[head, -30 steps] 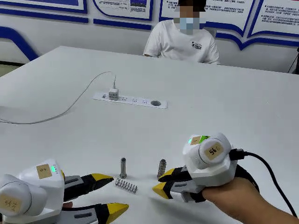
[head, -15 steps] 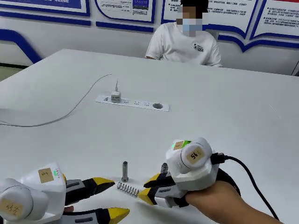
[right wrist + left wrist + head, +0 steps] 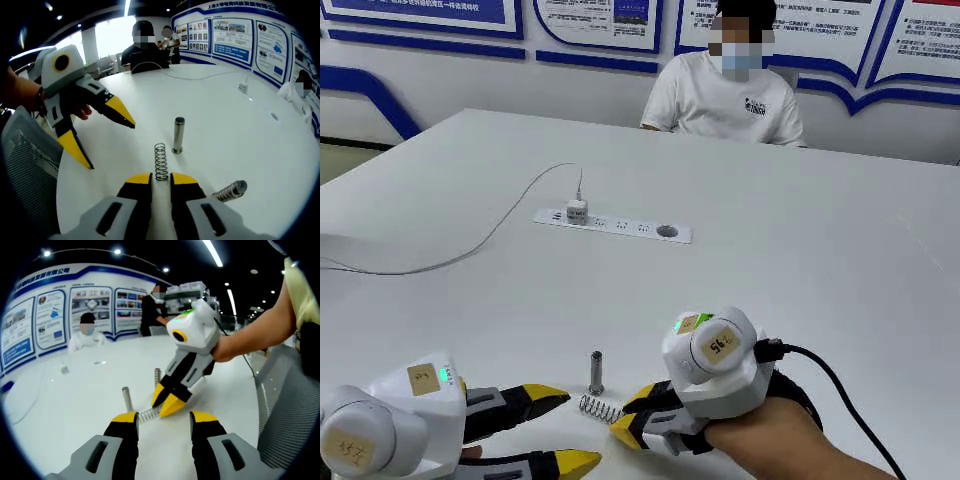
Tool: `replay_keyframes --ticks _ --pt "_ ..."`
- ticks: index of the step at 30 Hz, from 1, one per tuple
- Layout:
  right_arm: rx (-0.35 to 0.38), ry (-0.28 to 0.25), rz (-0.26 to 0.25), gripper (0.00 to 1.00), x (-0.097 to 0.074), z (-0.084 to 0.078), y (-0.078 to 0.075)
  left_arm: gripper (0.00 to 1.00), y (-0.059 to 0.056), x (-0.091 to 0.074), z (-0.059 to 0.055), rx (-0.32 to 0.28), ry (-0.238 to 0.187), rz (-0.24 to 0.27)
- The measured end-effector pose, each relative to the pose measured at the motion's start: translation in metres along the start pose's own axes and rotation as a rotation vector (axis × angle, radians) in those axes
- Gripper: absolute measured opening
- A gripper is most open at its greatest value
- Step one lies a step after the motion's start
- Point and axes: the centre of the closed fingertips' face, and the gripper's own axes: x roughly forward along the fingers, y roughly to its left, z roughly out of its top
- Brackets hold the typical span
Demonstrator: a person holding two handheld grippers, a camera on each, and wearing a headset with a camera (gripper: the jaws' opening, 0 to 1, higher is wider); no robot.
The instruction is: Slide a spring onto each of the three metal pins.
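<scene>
The right gripper [image 3: 628,418] bears a sticker [image 3: 718,343] reading "95"; the left gripper's [image 3: 560,428] own label and the wall posters [image 3: 595,10] are too blurred to read. A second ago the right gripper hung by the sprung pin [image 3: 230,191], apart from the loose spring [image 3: 598,407]. Now its narrowly parted jaws sit at the end of that spring, which lies on the table [image 3: 800,230] just beside the bare upright pin [image 3: 596,372], and the left jaws stay wide.
</scene>
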Motion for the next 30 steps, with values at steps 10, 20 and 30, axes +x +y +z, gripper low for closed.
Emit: replay_keyframes --ticks 10,20,30 --pt "-0.016 0.003 -0.003 0.12 0.001 -0.001 0.001 0.42 0.001 0.000 0.000 0.002 0.004 0.001" --pt "-0.018 0.003 0.019 0.11 -0.014 0.002 0.009 0.41 -0.001 0.002 -0.001 0.009 0.008 -0.008" --pt "-0.079 -0.005 0.055 0.11 -0.045 0.010 0.022 0.41 -0.008 0.005 -0.001 0.038 0.024 -0.030"
